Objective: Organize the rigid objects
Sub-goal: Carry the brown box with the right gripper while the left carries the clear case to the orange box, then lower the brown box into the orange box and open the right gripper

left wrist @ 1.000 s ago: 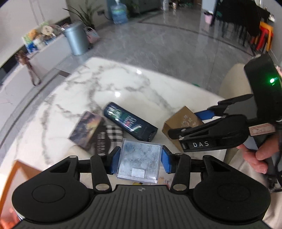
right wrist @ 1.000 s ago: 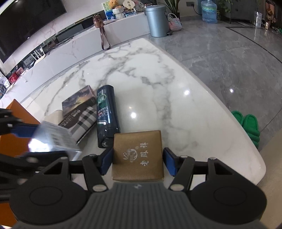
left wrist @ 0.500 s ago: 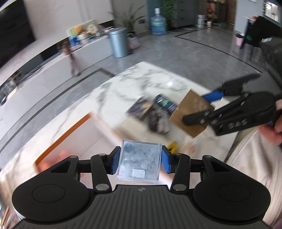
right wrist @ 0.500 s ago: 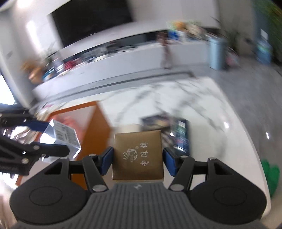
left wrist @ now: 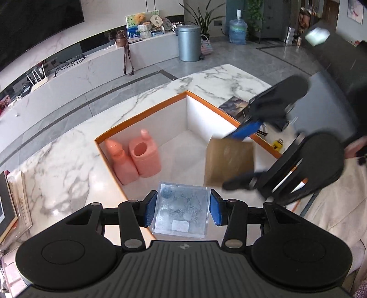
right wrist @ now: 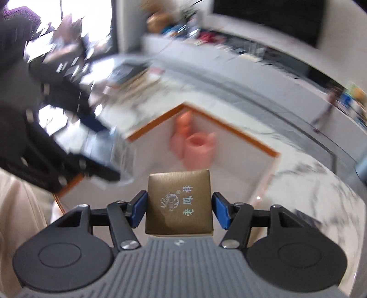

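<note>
Two tools loaded: your left tool [left wrist: 181,210] clamps clear plastic case [left wrist: 181,212], right tool [right wrist: 179,209] clamps brown box [right wrist: 179,204]; both over orange-rimmed bin [left wrist: 142,114], ready for drop beside pink bottles [left wrist: 134,160].

- A home living room is shown.
- A large dark television screen [left wrist: 34,25] is seen on the far left wall.
- Below it, a long low marble media console [left wrist: 96,66] is set with routers, cables and ornaments.
- A grey pedal bin [left wrist: 189,43], a potted plant [left wrist: 201,13] and a water-cooler bottle [left wrist: 238,31] are placed on the polished grey floor.
- A white marble table [left wrist: 68,149] fills the near ground.
</note>
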`<action>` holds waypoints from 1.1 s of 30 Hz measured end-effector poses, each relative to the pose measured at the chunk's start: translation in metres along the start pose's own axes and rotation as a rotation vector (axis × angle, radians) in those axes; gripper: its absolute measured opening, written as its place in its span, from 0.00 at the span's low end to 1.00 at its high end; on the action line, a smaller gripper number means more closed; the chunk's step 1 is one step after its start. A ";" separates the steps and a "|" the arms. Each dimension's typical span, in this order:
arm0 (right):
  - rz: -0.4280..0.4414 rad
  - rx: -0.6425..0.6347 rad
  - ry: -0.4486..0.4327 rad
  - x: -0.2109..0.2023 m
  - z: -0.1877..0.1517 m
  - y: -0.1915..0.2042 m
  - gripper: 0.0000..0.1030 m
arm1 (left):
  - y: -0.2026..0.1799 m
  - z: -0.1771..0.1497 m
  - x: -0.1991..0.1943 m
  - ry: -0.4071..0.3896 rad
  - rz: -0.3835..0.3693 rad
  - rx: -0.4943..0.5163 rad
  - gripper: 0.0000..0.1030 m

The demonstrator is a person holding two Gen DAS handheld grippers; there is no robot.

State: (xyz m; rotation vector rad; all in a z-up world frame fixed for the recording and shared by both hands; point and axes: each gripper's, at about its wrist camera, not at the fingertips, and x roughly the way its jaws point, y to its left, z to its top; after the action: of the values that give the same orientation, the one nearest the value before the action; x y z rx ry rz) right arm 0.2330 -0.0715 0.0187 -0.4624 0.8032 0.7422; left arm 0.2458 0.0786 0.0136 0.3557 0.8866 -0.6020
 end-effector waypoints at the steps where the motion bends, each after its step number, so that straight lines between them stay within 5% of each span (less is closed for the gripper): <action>1: 0.009 -0.039 0.022 0.013 0.001 0.002 0.60 | 0.005 0.000 0.002 -0.001 -0.010 -0.004 0.52; 17: 0.239 -0.400 0.207 0.130 0.032 0.002 0.60 | 0.031 -0.008 0.055 0.076 -0.107 0.139 0.52; 22: 0.217 -0.405 0.214 0.138 0.033 0.000 0.62 | 0.030 -0.012 0.062 0.094 -0.107 0.147 0.52; 25: 0.190 -0.328 0.225 0.133 0.033 -0.011 0.79 | 0.026 -0.015 0.061 0.100 -0.101 0.162 0.52; 27: 0.164 -0.227 0.289 0.132 0.033 -0.019 0.81 | 0.023 -0.016 0.059 0.106 -0.102 0.172 0.52; 30: 0.178 -0.086 0.359 0.131 0.025 -0.028 0.69 | 0.018 -0.017 0.056 0.118 -0.111 0.185 0.52; 33: 0.198 -0.013 0.396 0.137 0.018 -0.030 0.39 | 0.014 -0.018 0.054 0.128 -0.101 0.196 0.52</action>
State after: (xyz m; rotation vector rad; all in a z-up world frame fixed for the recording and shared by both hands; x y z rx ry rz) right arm 0.3280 -0.0239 -0.0740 -0.5556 1.2284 0.8515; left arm 0.2697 0.0811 -0.0402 0.5336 0.9751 -0.7687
